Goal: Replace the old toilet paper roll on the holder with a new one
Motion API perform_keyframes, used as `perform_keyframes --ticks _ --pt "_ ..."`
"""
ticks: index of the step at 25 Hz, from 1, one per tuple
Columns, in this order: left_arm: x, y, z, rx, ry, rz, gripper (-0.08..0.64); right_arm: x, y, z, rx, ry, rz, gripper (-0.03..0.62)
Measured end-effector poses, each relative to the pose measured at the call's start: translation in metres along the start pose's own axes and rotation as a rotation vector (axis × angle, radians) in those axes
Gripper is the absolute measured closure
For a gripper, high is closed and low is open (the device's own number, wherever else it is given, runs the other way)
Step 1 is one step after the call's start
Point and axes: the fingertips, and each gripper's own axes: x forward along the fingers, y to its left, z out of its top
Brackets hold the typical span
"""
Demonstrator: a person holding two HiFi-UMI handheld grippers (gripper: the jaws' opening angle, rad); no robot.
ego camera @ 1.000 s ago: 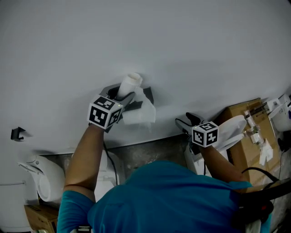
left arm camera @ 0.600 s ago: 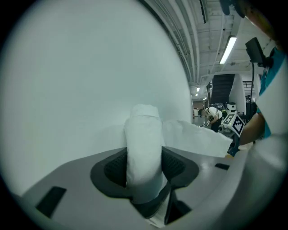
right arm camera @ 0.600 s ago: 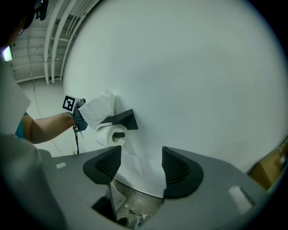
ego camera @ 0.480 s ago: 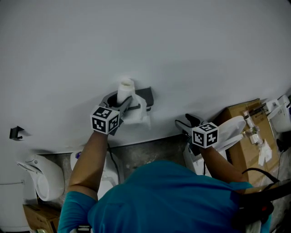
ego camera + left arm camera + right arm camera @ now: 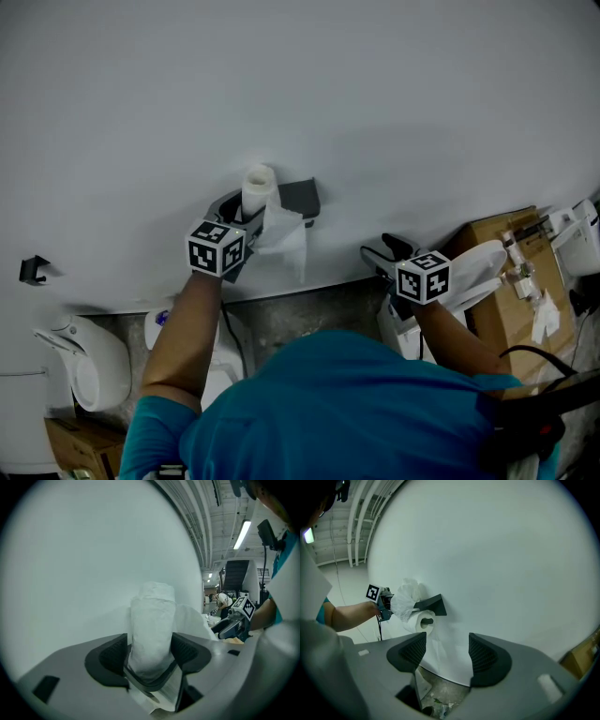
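On the wall, the holder carried one toilet paper roll. A thinner roll stood upright on the holder's top edge, between the left gripper jaws, which had just been opening. The right gripper gaped empty. Risk: its loose sheets could snag a withdrawing jaw and topple it.

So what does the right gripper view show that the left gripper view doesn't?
Only the right gripper view: the white toilet paper roll hung under the dark grey wall holder, its sheet trailing down. Only the left gripper view: a lit ceiling strip light, and close up the left gripper's fingers, which have just been opening, flanking the crumpled white paper roll. Both: that crumpled roll and the white wall.
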Motion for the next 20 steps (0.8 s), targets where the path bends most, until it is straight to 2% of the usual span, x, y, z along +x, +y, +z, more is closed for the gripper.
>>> perform_keyframes --ticks 8,16,20 --pt "-0.009 -0.005 0.0 -0.014 0.02 -0.029 0.249 0.005 0.006 0.0 -0.004 0.005 0.017 0.314" --pt "-0.028 -0.003 0.009 -0.062 -0.001 -0.051 0.225 0.008 0.011 0.005 -0.011 0.002 0.028 0.314" --pt "-0.043 0.002 0.004 -0.05 0.042 -0.038 0.226 0.01 0.013 0.006 -0.016 0.002 0.033 0.315"
